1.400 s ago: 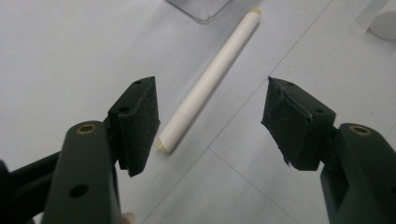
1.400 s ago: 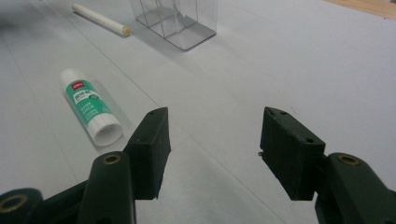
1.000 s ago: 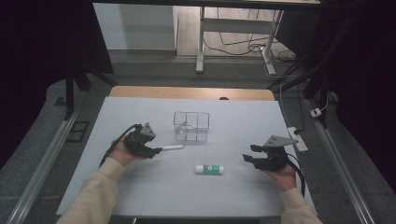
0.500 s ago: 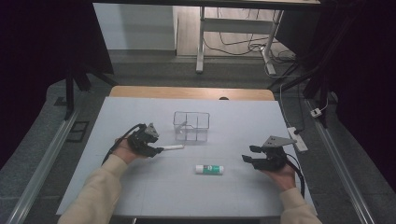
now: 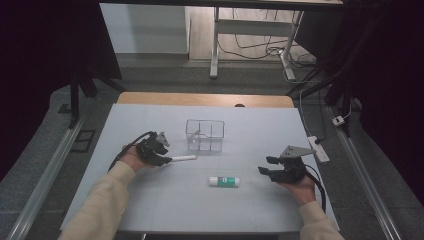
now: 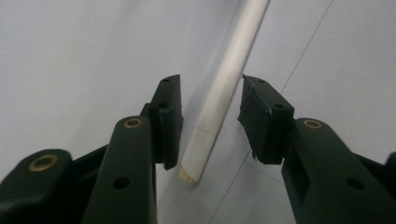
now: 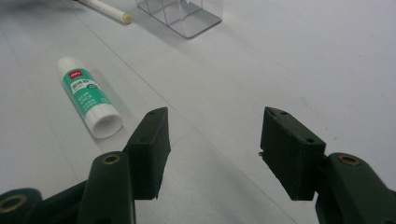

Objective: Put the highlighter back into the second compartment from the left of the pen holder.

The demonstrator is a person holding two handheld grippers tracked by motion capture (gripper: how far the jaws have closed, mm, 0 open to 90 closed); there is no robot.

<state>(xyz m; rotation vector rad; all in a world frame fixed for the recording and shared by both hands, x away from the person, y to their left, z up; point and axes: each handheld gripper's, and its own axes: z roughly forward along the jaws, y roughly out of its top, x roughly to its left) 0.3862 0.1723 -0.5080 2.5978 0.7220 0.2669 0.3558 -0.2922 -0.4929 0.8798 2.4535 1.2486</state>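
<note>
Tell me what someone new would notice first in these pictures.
Probably the left tool, its open jaws straddling a white pen that lies flat on the table. Next, the green glue stick lying mid-table, near the open, empty right tool. Behind them stands a clear divided box.

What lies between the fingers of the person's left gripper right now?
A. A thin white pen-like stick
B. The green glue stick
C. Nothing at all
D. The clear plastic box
A. In the left gripper view, the thin white stick lies on the table between the open left gripper, its fingers on either side and not yet touching it.
</note>
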